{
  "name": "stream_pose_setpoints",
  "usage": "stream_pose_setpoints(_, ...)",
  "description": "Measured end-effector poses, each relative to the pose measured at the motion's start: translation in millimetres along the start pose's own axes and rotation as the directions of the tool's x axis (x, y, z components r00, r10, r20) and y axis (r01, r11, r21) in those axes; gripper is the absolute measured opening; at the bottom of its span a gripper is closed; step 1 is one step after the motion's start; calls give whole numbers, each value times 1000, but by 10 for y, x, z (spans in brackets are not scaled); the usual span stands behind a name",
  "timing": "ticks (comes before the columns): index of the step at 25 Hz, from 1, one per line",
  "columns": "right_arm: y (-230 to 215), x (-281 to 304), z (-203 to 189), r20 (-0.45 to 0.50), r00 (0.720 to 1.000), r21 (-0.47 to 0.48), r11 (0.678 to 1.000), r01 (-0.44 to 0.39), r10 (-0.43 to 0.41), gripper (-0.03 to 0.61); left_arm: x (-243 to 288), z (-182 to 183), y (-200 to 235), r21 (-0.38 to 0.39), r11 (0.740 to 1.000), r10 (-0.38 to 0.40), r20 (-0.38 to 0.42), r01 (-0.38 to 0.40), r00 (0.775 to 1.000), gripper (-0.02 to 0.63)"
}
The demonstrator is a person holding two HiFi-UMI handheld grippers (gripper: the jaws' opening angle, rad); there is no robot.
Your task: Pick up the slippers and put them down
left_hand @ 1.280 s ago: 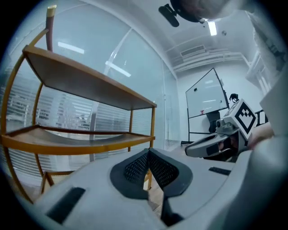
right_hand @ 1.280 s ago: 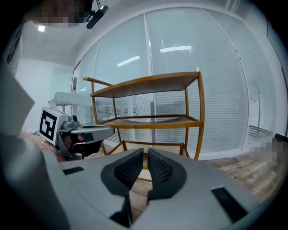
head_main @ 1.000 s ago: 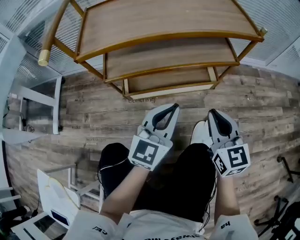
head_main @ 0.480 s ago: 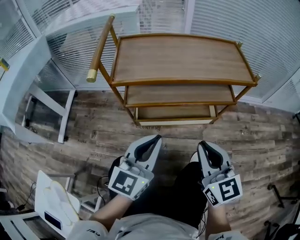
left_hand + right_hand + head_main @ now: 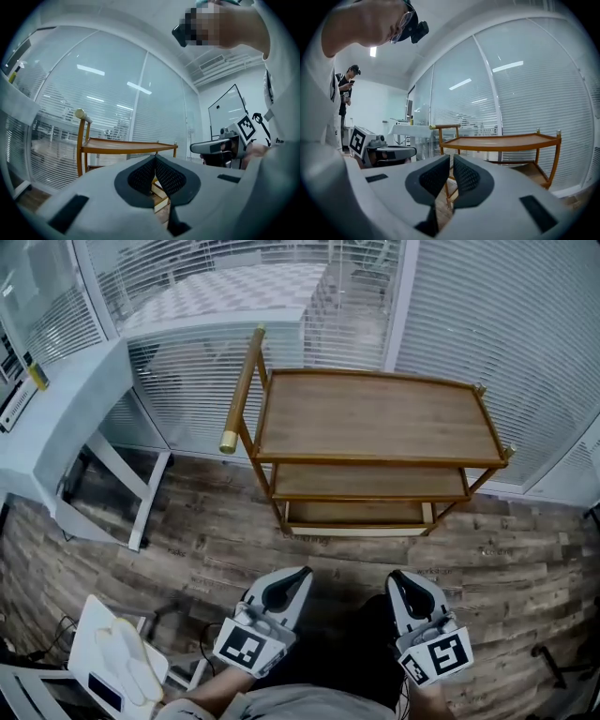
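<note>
Low at the left of the head view, slippers: what seems to be a pale pair, lying flat on a white stand at the person's left side. It is small and close to the picture edge, so I am not fully sure of it.
Long axis: slanted, from upper left to lower right in that view.
Direction: left of and behind the left claw, farther yet from the right claw. Both point forward at the cart, away from the pair.
Nearer hand: the left one, I judge; it would need to turn leftward and go down.
Left claw state: pads together at the tip, nothing between them.
Right claw state: closed as well and empty, held beside the left one, apart from it.
Cart shelves: three, of wood; the top one is bare, and the two lower ones show nothing, though they are partly hidden.
Floor: wood planks; the stand and the cart are on it.
</note>
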State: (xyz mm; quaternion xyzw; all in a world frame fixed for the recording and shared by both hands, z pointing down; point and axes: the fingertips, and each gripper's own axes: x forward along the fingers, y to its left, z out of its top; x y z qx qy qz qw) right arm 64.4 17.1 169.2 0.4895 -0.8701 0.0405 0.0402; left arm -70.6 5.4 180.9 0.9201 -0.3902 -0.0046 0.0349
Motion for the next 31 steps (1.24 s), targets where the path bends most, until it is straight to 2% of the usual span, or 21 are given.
stream_pose_setpoints(12,266,131,11,-14,998,-13,998,-65,65,25,-120,21,118,14,998,61,17,-62,998,12)
stream_pose_setpoints(17,246,156,85,9,998,-19,998,-61,61,23,-122,49,166,30,997,64,35,-65,997,12)
stream_pose_setpoints(25,281,88,90,5,998,-31,998,-55,55,25,-209,54,96,15,998,61,0,-61,998,12)
stream_pose_setpoints(31,239,46,65,9,999,-29,999,-46,46,25,-158,125,27,36,998,43,71,-46,997,12)
